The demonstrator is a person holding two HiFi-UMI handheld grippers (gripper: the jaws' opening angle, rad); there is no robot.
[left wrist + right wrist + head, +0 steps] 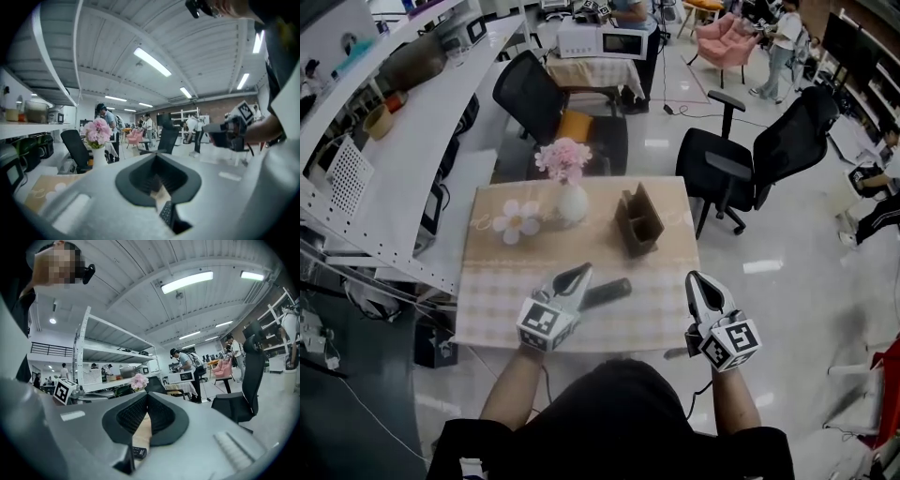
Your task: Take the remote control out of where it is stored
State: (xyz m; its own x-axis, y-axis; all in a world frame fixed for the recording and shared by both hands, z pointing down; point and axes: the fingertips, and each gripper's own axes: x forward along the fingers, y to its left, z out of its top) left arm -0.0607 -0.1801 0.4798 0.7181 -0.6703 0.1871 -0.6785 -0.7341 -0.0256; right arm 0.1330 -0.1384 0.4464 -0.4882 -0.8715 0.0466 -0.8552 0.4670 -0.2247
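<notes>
remote [607,292] is lying flat on the tablecloth [656,309], out in front of the brown holder [637,223] | left gripper [584,271] is hovering just beside it — jaws pressed together, pinching nothing | right gripper [694,278] is waiting near — jaws together, empty

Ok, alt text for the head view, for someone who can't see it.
A person holds the left tool and the right tool over a small cloth-covered table; a dark remote lies on it by the left tool's tip. Behind stand a brown holder and a vase of pink flowers.
</notes>
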